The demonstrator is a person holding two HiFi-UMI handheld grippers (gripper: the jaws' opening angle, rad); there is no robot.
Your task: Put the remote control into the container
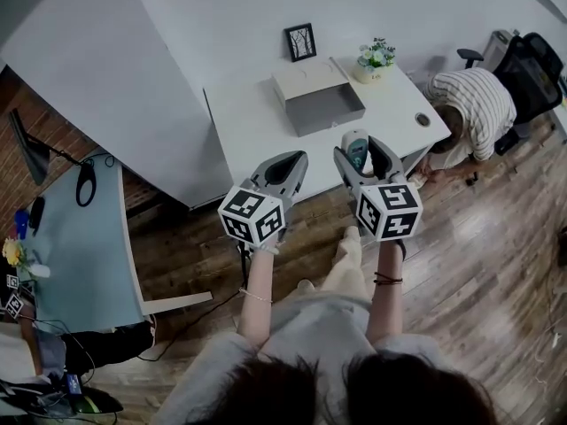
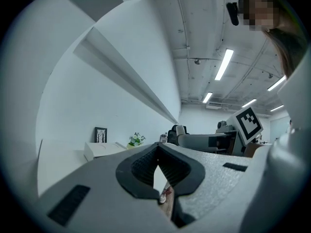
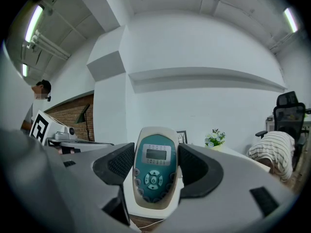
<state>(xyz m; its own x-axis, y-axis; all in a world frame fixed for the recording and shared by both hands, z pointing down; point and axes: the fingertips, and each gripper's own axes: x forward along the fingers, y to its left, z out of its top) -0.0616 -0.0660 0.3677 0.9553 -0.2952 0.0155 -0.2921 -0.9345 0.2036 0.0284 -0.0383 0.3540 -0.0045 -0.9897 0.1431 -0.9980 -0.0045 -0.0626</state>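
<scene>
A white remote control [image 3: 154, 171] with a teal face, small screen and round buttons stands upright between the jaws of my right gripper [image 3: 154, 174], which is shut on it. In the head view the remote control [image 1: 355, 148] pokes up from the right gripper [image 1: 359, 156] over the near edge of the white table [image 1: 257, 131]. The container [image 1: 323, 104], an open grey box with a white lid leaning behind it, sits at the table's back middle. My left gripper [image 1: 285, 168] is shut and holds nothing, its jaws [image 2: 158, 171] tip to tip.
A small framed picture [image 1: 300, 42] and a potted plant [image 1: 376, 58] stand at the table's back edge. A person in a striped shirt [image 1: 472, 104] crouches at the table's right end beside an office chair [image 1: 530, 65]. A light-blue desk [image 1: 75, 237] lies to the left.
</scene>
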